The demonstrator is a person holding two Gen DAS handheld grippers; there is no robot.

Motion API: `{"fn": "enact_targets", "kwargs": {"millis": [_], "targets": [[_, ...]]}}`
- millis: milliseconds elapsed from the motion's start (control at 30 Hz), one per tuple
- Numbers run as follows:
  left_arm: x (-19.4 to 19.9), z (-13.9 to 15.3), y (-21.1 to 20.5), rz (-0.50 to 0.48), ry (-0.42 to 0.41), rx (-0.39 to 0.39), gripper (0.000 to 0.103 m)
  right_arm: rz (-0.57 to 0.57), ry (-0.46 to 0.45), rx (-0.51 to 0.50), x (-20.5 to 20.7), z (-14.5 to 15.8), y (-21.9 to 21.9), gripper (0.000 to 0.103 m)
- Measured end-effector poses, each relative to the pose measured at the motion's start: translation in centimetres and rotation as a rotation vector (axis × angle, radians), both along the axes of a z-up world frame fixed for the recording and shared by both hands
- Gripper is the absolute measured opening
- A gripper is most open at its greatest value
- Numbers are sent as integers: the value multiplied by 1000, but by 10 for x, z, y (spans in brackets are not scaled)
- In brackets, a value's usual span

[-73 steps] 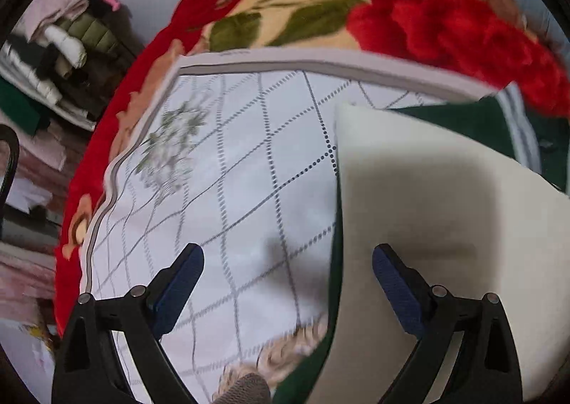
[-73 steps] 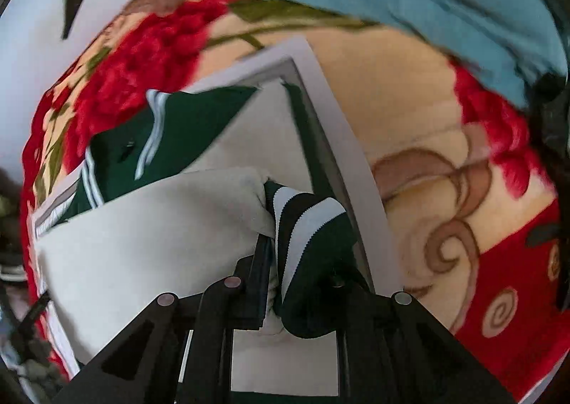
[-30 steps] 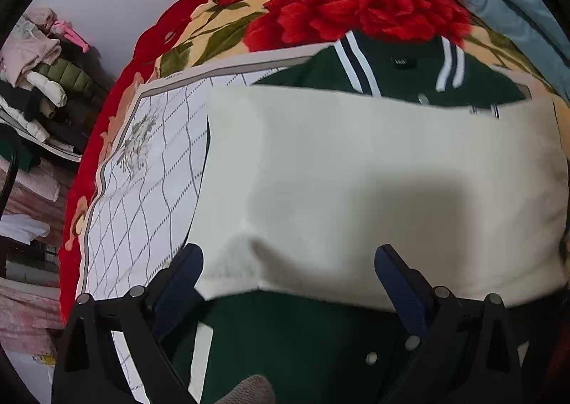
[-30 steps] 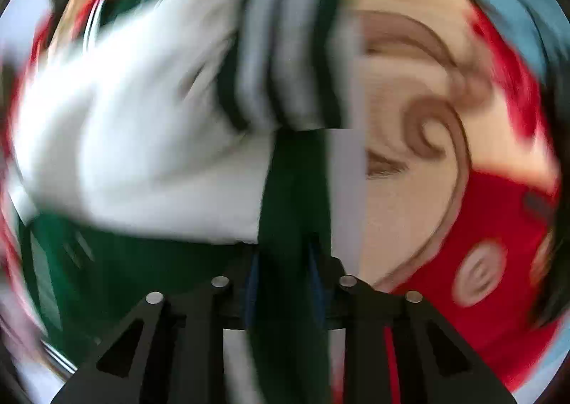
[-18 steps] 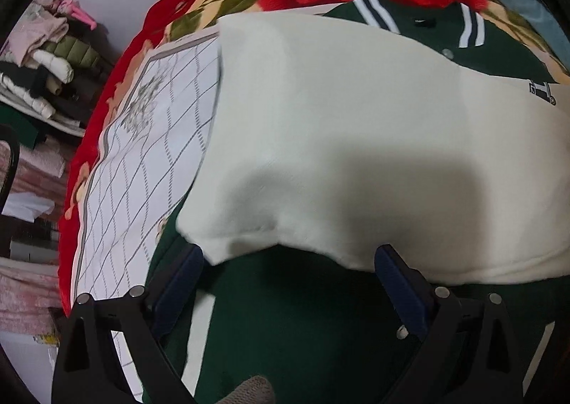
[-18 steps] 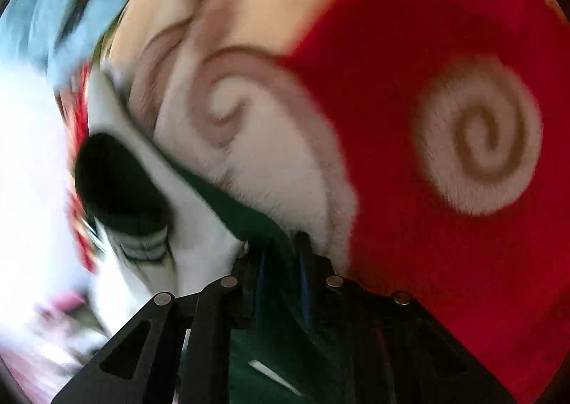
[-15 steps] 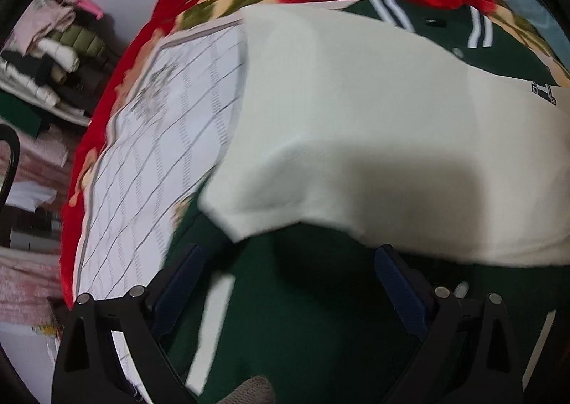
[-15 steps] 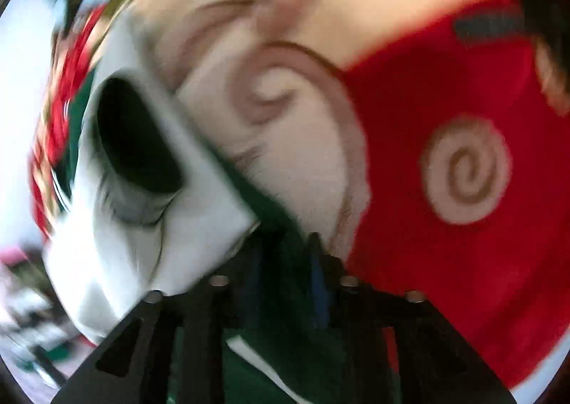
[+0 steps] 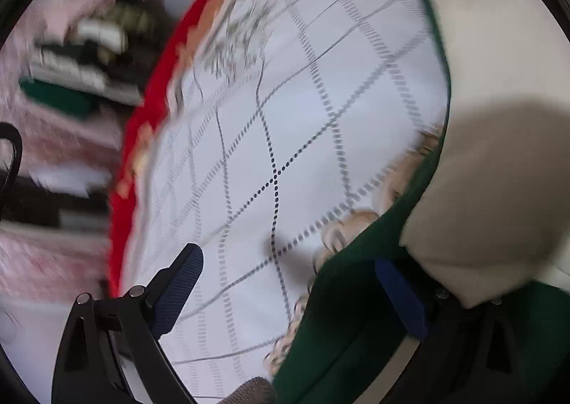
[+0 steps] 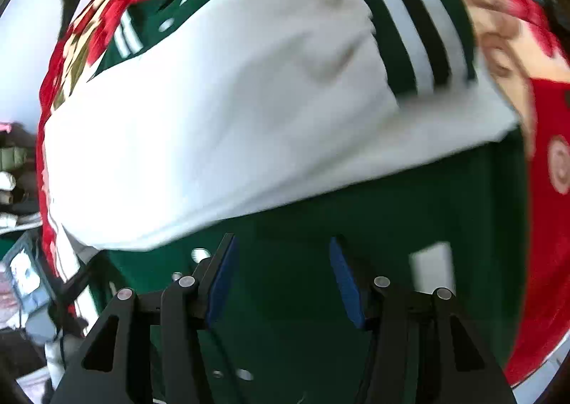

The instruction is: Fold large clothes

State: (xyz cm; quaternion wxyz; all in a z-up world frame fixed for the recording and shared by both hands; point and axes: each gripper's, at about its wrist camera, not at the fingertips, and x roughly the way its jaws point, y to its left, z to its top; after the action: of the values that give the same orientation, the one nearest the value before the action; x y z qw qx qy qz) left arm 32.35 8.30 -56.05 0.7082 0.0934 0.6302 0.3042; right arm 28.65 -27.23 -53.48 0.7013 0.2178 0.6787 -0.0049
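Floral blanket (image 10: 545, 226) under green-cream jacket (image 10: 249, 112); both hand-held grippers (image 9: 288, 290) (image 10: 281, 275) spread, empty.

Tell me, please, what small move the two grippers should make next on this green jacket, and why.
Probably bring both grippers down to the hem of the green jacket body and pinch it. The right gripper and left gripper are both open and hold nothing, and the cream sleeve with its striped cuff already lies folded across the body.
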Motion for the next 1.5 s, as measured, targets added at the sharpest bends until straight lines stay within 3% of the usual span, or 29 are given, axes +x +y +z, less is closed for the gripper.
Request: {"fn": "enact_targets", "kwargs": {"millis": [167,333,400,500,600,667,700,733,767,833,867,1000,1067,1167,1200,1267,1333,1400,1467,1500], "targets": [[0,-2,45,162,-82,-111,103,15,6,15,6,2,18,55],[3,-4,47,149,-86,-128,103,-44,25,6,4,8,2,55],[4,-5,50,136,-88,-136,103,-104,-11,47,-2,15,-30,55],[3,-5,52,123,-92,-139,103,-218,-167,17,4,43,-64,56],[3,-3,48,106,-96,-119,103,-250,-198,-86,26,46,-85,80],[2,-3,44,96,-99,-100,103,-236,-155,-126,46,26,-86,80],[3,-2,43,91,-99,-94,103,-214,-122,-110,54,13,-90,79],[3,-1,42,86,-98,-88,103,-186,-69,-84,65,-5,-84,62],[3,-1,41,84,-100,-83,103,-168,-43,-92,72,-16,-77,57],[1,3,39,80,-102,-77,103,-105,-93,-128,80,-9,-65,23],[0,6,37,80,-103,-78,103,-89,-116,-141,81,-1,-62,17],[-20,43,22,100,-122,-118,103,-113,-318,-217,80,56,-58,15],[-28,69,7,88,-160,-135,103,-130,-349,-262,85,68,-62,15],[-14,99,-6,65,-240,-146,103,-126,-216,-258,105,37,-78,27],[-3,103,-10,48,-263,-133,103,-132,-163,-223,108,25,-80,35],[26,103,-17,4,-301,-90,103,-195,-124,-110,103,14,-95,39],[63,79,-22,-47,-270,-51,103,-246,-152,-58,85,25,-109,59],[90,46,-24,-94,-211,-1,103,-301,-194,-60,58,41,-117,60],[112,0,-21,-138,-100,51,103,-361,-190,-84,29,54,-130,60],[116,-9,-19,-147,-78,54,103,-385,-179,-98,13,56,-135,60]]}}
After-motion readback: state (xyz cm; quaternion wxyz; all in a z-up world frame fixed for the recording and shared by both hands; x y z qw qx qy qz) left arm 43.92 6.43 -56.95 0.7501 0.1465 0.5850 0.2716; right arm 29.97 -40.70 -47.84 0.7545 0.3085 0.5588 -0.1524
